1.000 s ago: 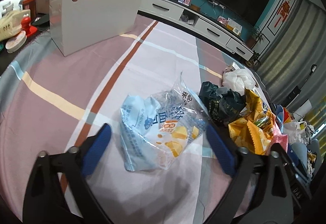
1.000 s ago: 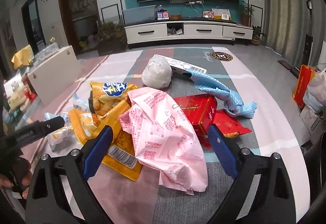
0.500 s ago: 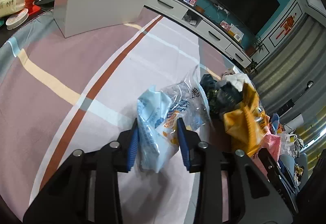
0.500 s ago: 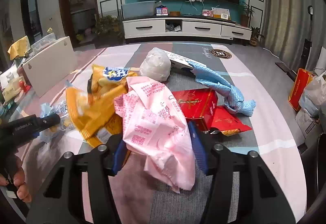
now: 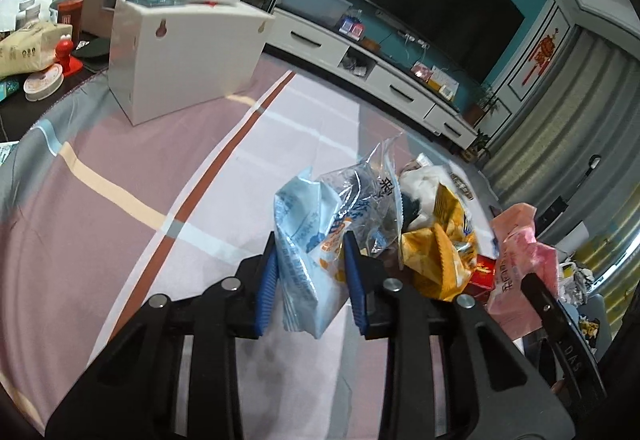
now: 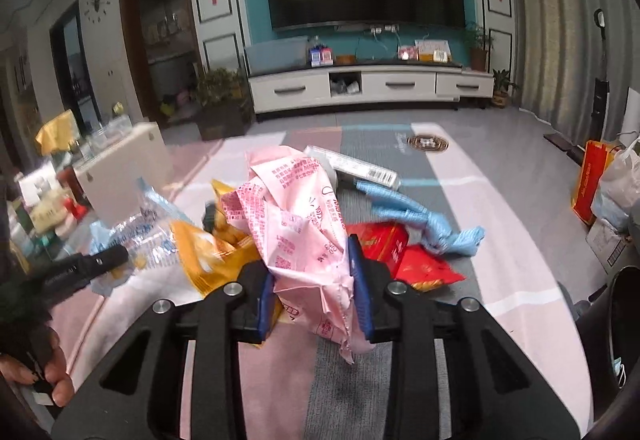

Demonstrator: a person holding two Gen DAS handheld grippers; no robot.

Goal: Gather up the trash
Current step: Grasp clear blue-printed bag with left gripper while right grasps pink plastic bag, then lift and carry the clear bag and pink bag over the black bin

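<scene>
My left gripper (image 5: 310,280) is shut on a light blue and clear snack wrapper (image 5: 316,240) and holds it above the tablecloth. My right gripper (image 6: 314,288) is shut on a crumpled pink wrapper (image 6: 304,232) and lifts it. A yellow chip bag (image 5: 440,252) hangs beside the blue wrapper; it also shows in the right wrist view (image 6: 208,256). The pink wrapper shows at the right of the left wrist view (image 5: 520,272). The left gripper appears at the left of the right wrist view (image 6: 84,268).
A white box (image 5: 180,52) stands at the table's far left. Red packets (image 6: 400,252), a blue cloth (image 6: 424,220) and a white tube (image 6: 352,166) lie on the striped tablecloth (image 5: 120,168). Clutter sits beyond the left edge. Bags (image 6: 608,184) stand on the floor to the right.
Both grippers closed from wide open onto their wrappers and lifted them off the table. The yellow bag shifted up with them.
</scene>
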